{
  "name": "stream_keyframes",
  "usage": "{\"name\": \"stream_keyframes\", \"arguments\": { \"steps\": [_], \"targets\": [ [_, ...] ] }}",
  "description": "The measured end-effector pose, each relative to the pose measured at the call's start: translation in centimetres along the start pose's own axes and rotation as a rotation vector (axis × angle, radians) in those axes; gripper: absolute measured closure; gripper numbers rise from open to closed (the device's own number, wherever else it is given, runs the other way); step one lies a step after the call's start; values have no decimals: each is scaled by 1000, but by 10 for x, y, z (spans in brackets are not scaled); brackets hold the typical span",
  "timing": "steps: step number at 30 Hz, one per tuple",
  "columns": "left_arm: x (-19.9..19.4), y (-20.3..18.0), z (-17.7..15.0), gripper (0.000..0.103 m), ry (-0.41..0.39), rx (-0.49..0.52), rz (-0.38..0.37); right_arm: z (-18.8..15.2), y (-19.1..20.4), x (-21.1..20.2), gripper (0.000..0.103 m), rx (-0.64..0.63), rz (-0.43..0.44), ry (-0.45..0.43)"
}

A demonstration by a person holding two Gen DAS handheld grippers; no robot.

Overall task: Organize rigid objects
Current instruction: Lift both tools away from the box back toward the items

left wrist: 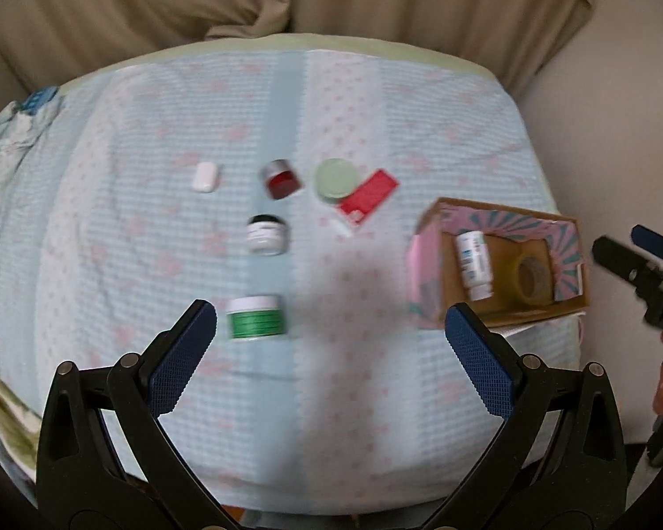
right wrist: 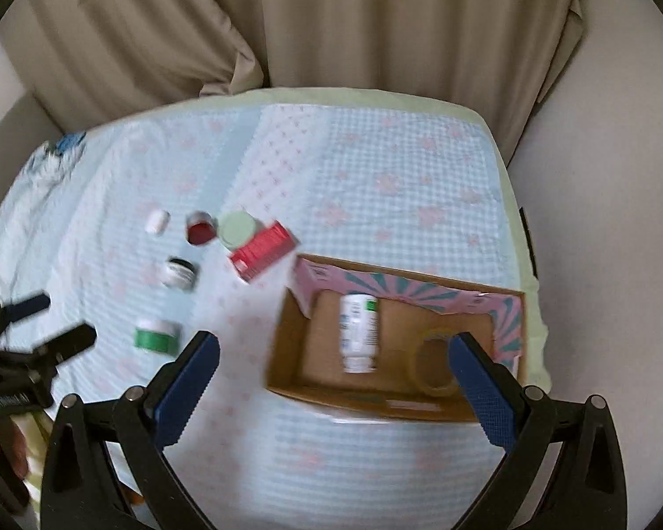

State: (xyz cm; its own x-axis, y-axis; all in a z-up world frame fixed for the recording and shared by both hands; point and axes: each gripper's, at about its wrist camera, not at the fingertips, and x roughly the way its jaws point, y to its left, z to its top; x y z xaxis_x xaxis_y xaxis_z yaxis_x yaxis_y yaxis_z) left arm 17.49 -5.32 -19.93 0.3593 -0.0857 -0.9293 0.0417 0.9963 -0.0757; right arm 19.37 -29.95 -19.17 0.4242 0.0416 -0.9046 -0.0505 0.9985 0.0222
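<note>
Left wrist view
Left gripper (left wrist: 331, 344): jaws spread wide, nothing between them, hovering above the blue checked bedcover (left wrist: 375, 106).
Landmark: cardboard box (left wrist: 426, 265) with pink and teal patterned flaps, at the bedcover's right edge.
Inside the box: 1 white bottle (left wrist: 475, 263) lying on its side at the left, 1 roll of clear tape (left wrist: 532, 276) at the right.
Green-labelled jar (left wrist: 255, 318): well left of the box, just beside the left fingertip (left wrist: 185, 353).
Black-lidded white jar (left wrist: 266, 235): left of the box, beyond the green-labelled jar.
Red jar (left wrist: 282, 179): further left and back from the box, tilted.
Pale green round lid (left wrist: 337, 179): back-left of the box, touching a red carton (left wrist: 369, 196).
White oblong case (left wrist: 205, 177): farthest left of the box.
Right gripper (left wrist: 627, 251): just right of the box; only partly in frame, its opening cannot be judged here.

Right wrist view
Right gripper (right wrist: 333, 380): jaws wide apart, empty, hovering over the box's (right wrist: 287, 344) near edge.
Box contents: white bottle (right wrist: 359, 331) left of the tape roll (right wrist: 433, 366); the right fingertip (right wrist: 482, 388) overlaps the roll.
Outside, left of the box: red carton (right wrist: 263, 251), pale green lid (right wrist: 238, 229), red jar (right wrist: 200, 229), white case (right wrist: 157, 221), black-lidded jar (right wrist: 179, 273), green-labelled jar (right wrist: 157, 336).
Left gripper (right wrist: 53, 322): far left of the box, jaws apart.
</note>
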Motion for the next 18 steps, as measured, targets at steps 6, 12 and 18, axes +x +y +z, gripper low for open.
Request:
{"name": "stream_keyframes", "arguments": {
  "steps": [6,12,18],
  "targets": [
    [3,60,-1,0,26,-14,-6,12,53,5,0,91,13,7],
    [41,103,-3,0,96,15,-11,21,94,33,0,194,29,40],
    [86,125,-6,0,154,22,-43,29,121,70,0,273,73,81]
  ]
}}
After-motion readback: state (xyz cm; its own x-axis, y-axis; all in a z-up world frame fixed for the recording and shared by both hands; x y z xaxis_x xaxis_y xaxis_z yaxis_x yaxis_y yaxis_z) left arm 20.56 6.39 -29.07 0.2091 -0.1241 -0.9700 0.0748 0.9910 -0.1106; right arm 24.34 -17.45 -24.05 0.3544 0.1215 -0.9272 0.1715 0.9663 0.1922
